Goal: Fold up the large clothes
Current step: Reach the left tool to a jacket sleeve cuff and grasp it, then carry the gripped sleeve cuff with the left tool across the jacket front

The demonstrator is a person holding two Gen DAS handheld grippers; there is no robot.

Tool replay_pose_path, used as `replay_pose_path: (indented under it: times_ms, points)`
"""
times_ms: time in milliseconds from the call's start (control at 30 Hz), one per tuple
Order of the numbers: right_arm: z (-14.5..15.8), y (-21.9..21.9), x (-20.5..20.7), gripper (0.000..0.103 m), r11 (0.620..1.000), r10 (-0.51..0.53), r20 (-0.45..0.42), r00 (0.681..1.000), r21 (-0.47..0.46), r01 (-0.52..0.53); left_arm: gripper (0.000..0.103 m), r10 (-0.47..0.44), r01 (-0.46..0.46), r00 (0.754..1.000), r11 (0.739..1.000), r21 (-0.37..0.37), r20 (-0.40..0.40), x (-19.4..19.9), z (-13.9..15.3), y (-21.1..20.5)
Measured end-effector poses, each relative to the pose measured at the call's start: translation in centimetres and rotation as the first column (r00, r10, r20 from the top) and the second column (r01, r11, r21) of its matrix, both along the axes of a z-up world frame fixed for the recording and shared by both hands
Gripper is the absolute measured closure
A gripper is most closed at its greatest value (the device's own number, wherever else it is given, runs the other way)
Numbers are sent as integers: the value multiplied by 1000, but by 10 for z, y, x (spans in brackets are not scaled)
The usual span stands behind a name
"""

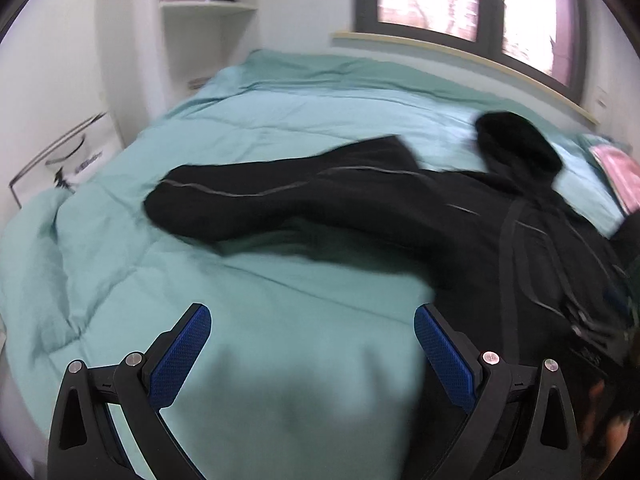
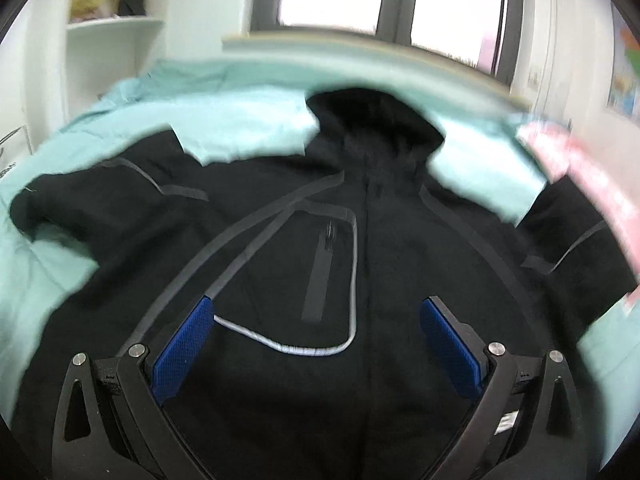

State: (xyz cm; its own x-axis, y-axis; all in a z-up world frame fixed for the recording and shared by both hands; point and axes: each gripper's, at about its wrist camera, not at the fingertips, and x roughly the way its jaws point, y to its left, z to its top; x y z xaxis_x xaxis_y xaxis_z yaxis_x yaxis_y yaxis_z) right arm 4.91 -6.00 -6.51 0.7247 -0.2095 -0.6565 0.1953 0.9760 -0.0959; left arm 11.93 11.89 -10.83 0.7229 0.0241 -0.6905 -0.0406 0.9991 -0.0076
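A large black hooded jacket [image 2: 320,240] with grey taped seams lies front up on a teal bedspread [image 1: 260,280]. Its hood [image 2: 372,120] points toward the window and both sleeves spread sideways. In the left wrist view the jacket [image 1: 440,220] fills the right side, with one sleeve [image 1: 248,200] stretched left across the bed. My left gripper [image 1: 312,320] hovers open over bare bedspread beside the jacket's side edge. My right gripper [image 2: 316,316] hangs open above the jacket's chest, near a pale cord [image 2: 304,348] and a chest zip pocket. Nothing sits between either pair of blue pads.
A window [image 1: 460,0] and sill run behind the bed's far edge. White corner shelves [image 1: 208,8] stand at the far left with a yellow ball on top. A white printed bag [image 1: 68,160] leans at the bed's left side. A pink item [image 2: 580,168] lies at right.
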Motion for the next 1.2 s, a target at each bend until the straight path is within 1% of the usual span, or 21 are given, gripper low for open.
replay_pose_path:
  times_ms: [33, 100, 200, 233, 300, 333, 367, 433, 533, 633, 667, 700, 733, 767, 867, 900, 933, 1000, 1067, 1133, 1200]
  points:
    - [-13, -4, 7, 7, 1000, -16, -37, 999, 9, 16, 2, 16, -16, 1000, 1000, -26, 4, 11, -2, 18]
    - [-31, -11, 15, 7, 999, -12, -82, 997, 51, 17, 2, 61, -60, 998, 995, -80, 1, 34, -3, 57]
    - [-35, -16, 12, 6, 996, -10, -70, 998, 84, 15, 2, 150, -152, 988, 971, -182, -23, 77, 0, 123]
    - [-35, -15, 12, 6, 996, -9, -68, 998, 83, 15, 2, 166, -168, 986, 959, -229, -29, 88, 0, 139]
    - [-39, -14, 14, 5, 997, -11, -72, 997, 78, 17, 2, 190, -194, 981, 915, -353, -49, 110, -5, 173]
    - [-39, -14, 14, 5, 997, -12, -70, 997, 78, 17, 2, 221, -227, 973, 886, -404, -63, 120, -12, 189]
    - [-40, -13, 14, 5, 997, -13, -68, 998, 78, 18, 2, 248, -258, 965, 870, -420, -80, 128, -18, 198]
    - [-40, -13, 14, 4, 997, -12, -68, 998, 81, 17, 2, 275, -298, 955, 856, -423, -116, 144, -32, 208]
    - [-41, -14, 13, 3, 996, -9, -72, 997, 87, 15, 2, 263, -314, 949, 834, -454, -174, 165, -57, 211]
    - [-42, -16, 14, 1, 995, -3, -78, 997, 97, 10, 3, 288, -349, 936, 834, -428, -203, 182, -73, 213]
    - [-42, -16, 15, 1, 995, -2, -79, 997, 100, 10, 15, 303, -357, 933, 842, -405, -194, 186, -74, 212]
    - [-42, -17, 15, 1, 995, -2, -79, 997, 102, 10, 43, 313, -355, 934, 857, -373, -170, 188, -71, 209]
    - [-42, -17, 15, 1, 995, -1, -80, 997, 104, 9, 59, 299, -334, 942, 870, -364, -150, 186, -68, 206]
    - [-42, -17, 15, 1, 995, -1, -81, 997, 104, 9, 81, 276, -300, 954, 878, -373, -118, 183, -60, 203]
    - [-42, -17, 16, 0, 994, -1, -82, 997, 104, 9, 84, 298, -273, 955, 885, -378, 7, 160, -27, 199]
    - [-42, -17, 16, 0, 994, -1, -83, 997, 105, 9, 84, 323, -284, 945, 891, -353, 53, 151, -13, 199]
    - [-42, -17, 16, 0, 994, 0, -84, 996, 106, 9, 84, 345, -304, 936, 892, -334, 70, 146, -7, 202]
    - [-43, -17, 16, 0, 994, 2, -85, 996, 108, 7, 84, 418, -389, 908, 874, -292, 40, 148, -3, 215]
    - [-43, -16, 17, 0, 994, 7, -88, 996, 108, 3, 84, 453, -457, 888, 847, -271, -82, 165, -27, 228]
    - [-43, -17, 16, 0, 994, 8, -88, 996, 107, 2, 85, 449, -475, 878, 859, -192, -165, 183, -54, 224]
    - [-44, -18, 16, 0, 994, 9, -87, 996, 111, 1, 85, 434, -448, 892, 886, -119, -127, 183, -61, 210]
